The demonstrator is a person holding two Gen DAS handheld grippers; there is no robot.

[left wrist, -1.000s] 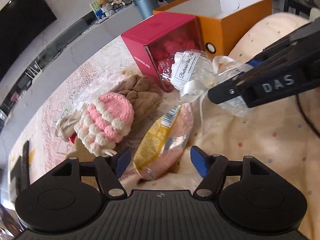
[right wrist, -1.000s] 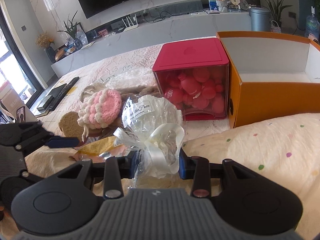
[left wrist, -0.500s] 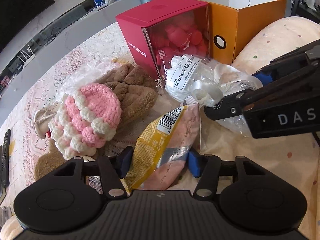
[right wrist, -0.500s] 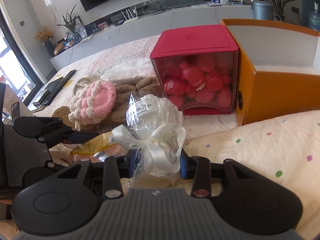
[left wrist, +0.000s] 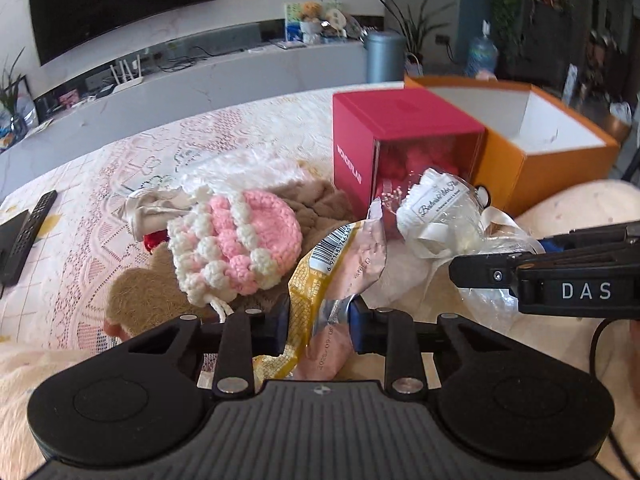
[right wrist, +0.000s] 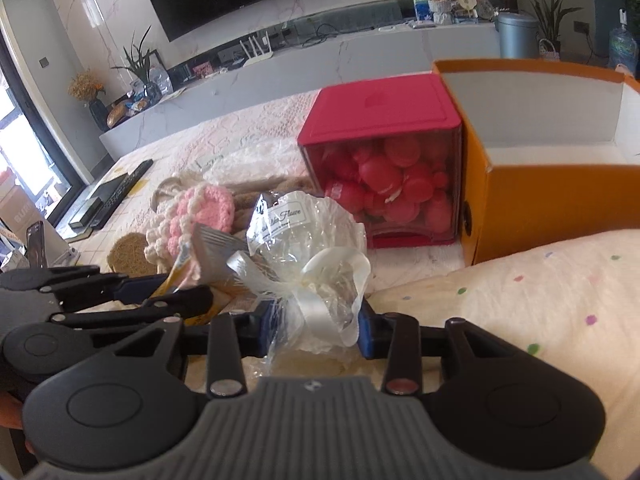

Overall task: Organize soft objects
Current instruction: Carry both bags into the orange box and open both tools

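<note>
My left tool [left wrist: 318,326] has just been closing and now pinches the snack packet [left wrist: 340,264] low on its crimped end, pads pressing the foil from both sides. The packet's long axis runs away from me, tilted up and a little right, its barcode end pointing toward the red box [left wrist: 384,148]. My right tool [right wrist: 312,330] pinches the cellophane bundle [right wrist: 308,248] at its neck, just under the white ribbon, so the bulb stands up ahead of the pads.

Both soft things are off the cloth-covered counter [left wrist: 100,200] and in my tools. The knit hat [left wrist: 236,240] and the brown plush under it lie on the counter to the left of the packet, not yet dealt with.

What matters for the next move, as I judge it, is the orange box [right wrist: 560,184]: it stands open ahead and to the right of both tools, beyond the red box. My right tool is the nearer one, with only the pillow edge [right wrist: 540,280] between, so the bundle should go in first; the left must cross past the right to reach it.
</note>
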